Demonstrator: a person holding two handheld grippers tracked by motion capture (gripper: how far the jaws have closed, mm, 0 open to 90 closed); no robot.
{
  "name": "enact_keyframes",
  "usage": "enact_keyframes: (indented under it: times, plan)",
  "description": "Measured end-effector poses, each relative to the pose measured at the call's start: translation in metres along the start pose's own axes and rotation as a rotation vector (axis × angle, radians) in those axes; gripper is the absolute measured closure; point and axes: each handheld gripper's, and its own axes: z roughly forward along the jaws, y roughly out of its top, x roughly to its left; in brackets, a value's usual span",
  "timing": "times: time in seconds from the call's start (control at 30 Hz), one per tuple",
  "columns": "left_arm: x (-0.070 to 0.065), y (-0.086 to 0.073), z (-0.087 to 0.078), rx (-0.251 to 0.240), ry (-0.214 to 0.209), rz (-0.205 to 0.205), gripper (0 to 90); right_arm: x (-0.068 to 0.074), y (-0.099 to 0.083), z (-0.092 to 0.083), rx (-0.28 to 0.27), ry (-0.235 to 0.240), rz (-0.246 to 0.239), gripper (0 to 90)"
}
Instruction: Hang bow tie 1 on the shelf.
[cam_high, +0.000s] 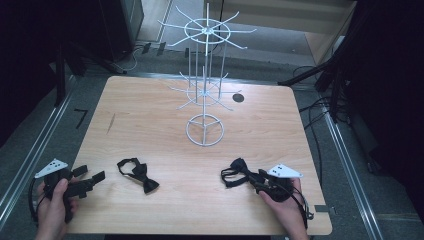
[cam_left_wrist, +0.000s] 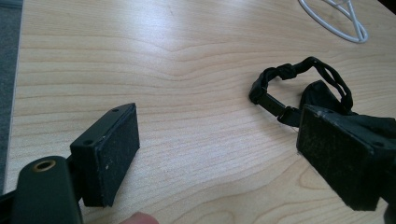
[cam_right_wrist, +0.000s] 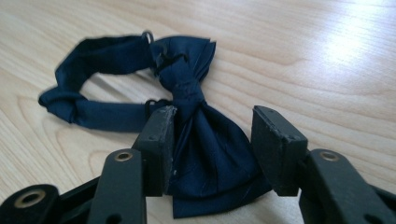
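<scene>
Your right gripper (cam_high: 251, 181) sits near the front right corner of the table (cam_high: 150, 105), low over the wood, with its jaws set around one wing of the navy bow tie (cam_right_wrist: 187, 126). In the right gripper view the wing lies between the two pads: the left pad (cam_right_wrist: 159, 144) is against the fabric's edge, while the right pad (cam_right_wrist: 275, 144) stands a little clear of it, so the jaws are partly open and the tie is not yet pinched. The tie lies flat on the table, its knot just beyond the pad tips and its neck strap looped away to the left in that view. From above, the same tie lies near the front edge, right of the middle, with its strap end pointing toward the table's centre. Your left gripper (cam_high: 92, 177) is at the front left corner, held still, with its jaws wide apart and nothing between them. The black bow tie (cam_high: 137, 174) lies near the front edge, left of the middle, just beyond your left gripper's tips and apart from them; in the left gripper view its strap curls up past the right pad. The white wire rack (cam_high: 205, 75) stands upright toward the back edge, its round base ring resting near the middle of the table, well apart from both ties.
</scene>
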Motion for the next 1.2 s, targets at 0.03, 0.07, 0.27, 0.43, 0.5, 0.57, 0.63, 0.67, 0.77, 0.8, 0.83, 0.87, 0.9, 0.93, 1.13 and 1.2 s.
enact_keyframes:
  times: [0.03, 0.07, 0.27, 0.43, 0.5, 0.57, 0.63, 0.67, 0.77, 0.8, 0.83, 0.87, 0.9, 0.93, 1.13, 1.2]
  plan:
    - [0.0, 0.0, 0.0, 0.0, 0.0, 0.0, 13.8, 0.001, 0.0, 0.0, -0.002, -0.006, -0.009, 52.5]
    - [0.0, 0.0, 0.0, 0.0, 0.0, 0.0, 13.7, 0.002, 0.0, 0.001, 0.0, -0.011, -0.013, 53.4]
    - [0.0, 0.0, 0.0, 0.003, 0.0, -0.001, 13.8, 0.003, 0.0, 0.0, 0.0, -0.016, -0.024, 65.2]
    - [0.0, 0.0, 0.0, 0.003, 0.001, 0.0, 13.8, 0.007, 0.001, -0.001, 0.012, -0.002, -0.027, 77.8]
    - [0.0, 0.0, 0.0, 0.003, 0.001, -0.001, 13.8, 0.009, 0.002, -0.001, 0.018, -0.014, -0.046, 80.3]
    - [0.0, 0.0, 0.0, 0.003, 0.0, -0.001, 13.7, 0.013, 0.002, -0.001, 0.016, -0.033, -0.074, 81.6]
    - [0.0, 0.0, 0.0, 0.003, 0.0, -0.001, 13.8, 0.015, 0.003, -0.001, 0.015, -0.042, -0.081, 82.2]
    - [0.0, 0.0, 0.0, 0.004, 0.0, -0.001, 13.8, 0.016, 0.003, -0.002, 0.011, -0.044, -0.074, 82.3]
    - [0.0, 0.0, 0.0, 0.007, -0.001, 0.0, 13.7, 0.017, 0.005, -0.004, -0.014, -0.05, -0.077, 82.5]
    - [0.0, 0.0, 0.0, 0.007, -0.001, 0.001, 13.7, 0.018, 0.007, -0.007, -0.039, -0.06, -0.075, 82.5]
    - [0.0, 0.0, 0.0, 0.008, -0.002, 0.002, 13.7, 0.019, 0.008, -0.009, -0.053, -0.062, -0.075, 82.5]
    - [0.0, 0.0, 0.0, 0.007, -0.002, 0.001, 13.8, 0.02, 0.009, -0.011, -0.067, -0.062, -0.074, 82.5]
    - [0.0, 0.0, 0.001, 0.007, -0.001, 0.0, 13.7, 0.021, 0.01, -0.012, -0.079, -0.063, -0.078, 82.5]
    - [0.0, 0.0, 0.0, 0.009, -0.002, 0.001, 13.7, 0.022, 0.011, -0.014, -0.089, -0.063, -0.074, 82.5]
    - [0.0, 0.0, 0.001, 0.006, 0.001, 0.001, 13.7, 0.029, 0.017, -0.019, -0.139, -0.065, -0.074, 82.4]
    - [0.0, 0.0, 0.0, 0.009, 0.0, 0.001, 13.7, 0.029, 0.019, -0.02, -0.152, -0.062, -0.067, 82.5]
